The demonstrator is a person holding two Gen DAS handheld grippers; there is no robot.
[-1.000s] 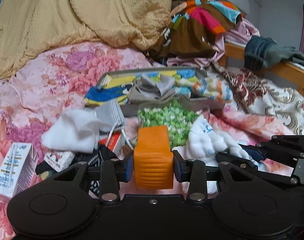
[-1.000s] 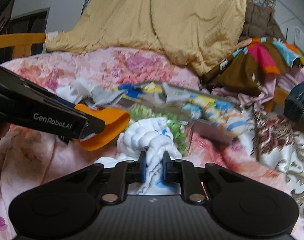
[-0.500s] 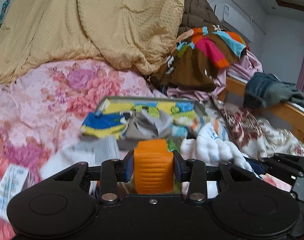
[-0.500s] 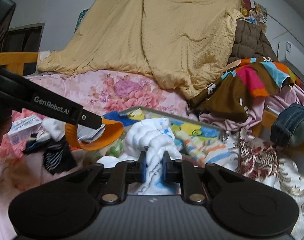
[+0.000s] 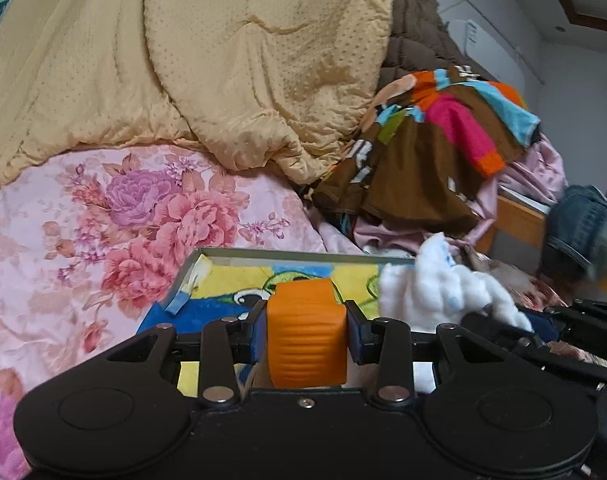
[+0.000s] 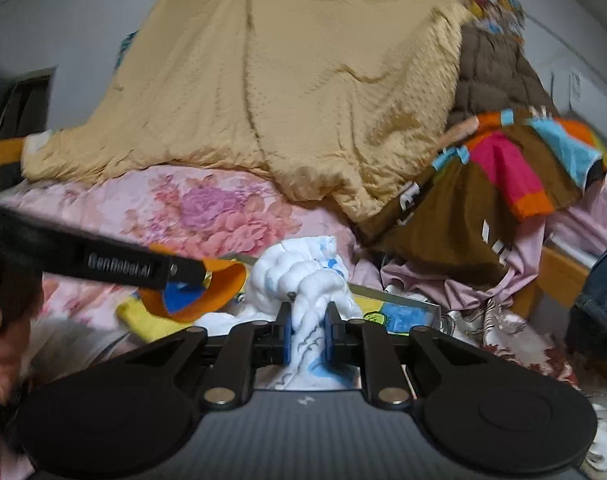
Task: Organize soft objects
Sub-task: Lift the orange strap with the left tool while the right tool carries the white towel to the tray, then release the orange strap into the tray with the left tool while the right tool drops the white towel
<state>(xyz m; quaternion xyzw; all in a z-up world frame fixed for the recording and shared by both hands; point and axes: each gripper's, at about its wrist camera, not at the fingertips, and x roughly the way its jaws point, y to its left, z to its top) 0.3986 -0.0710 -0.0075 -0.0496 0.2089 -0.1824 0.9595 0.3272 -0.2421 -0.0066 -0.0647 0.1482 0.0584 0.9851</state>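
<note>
Left gripper (image 5: 306,330) pinches an orange band (image 5: 306,336), a flattened loop, between its pads; right gripper (image 6: 307,330) is clamped on a white fluffy cloth (image 6: 303,276). Both are held above a shallow box (image 5: 263,255) lined with cartoon-print fabric on the floral bedspread (image 5: 103,216). Behind: tan quilt (image 5: 223,60), heaped clothes (image 5: 443,152).

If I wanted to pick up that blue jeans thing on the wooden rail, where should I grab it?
Probably the top of the jeans where they bunch over the wooden rail. That hump is the thickest fold and sticks up free, so a gripper coming from above could pinch it. The lower part hangs down behind other cloth and is blurred, so it is harder to judge.
</note>
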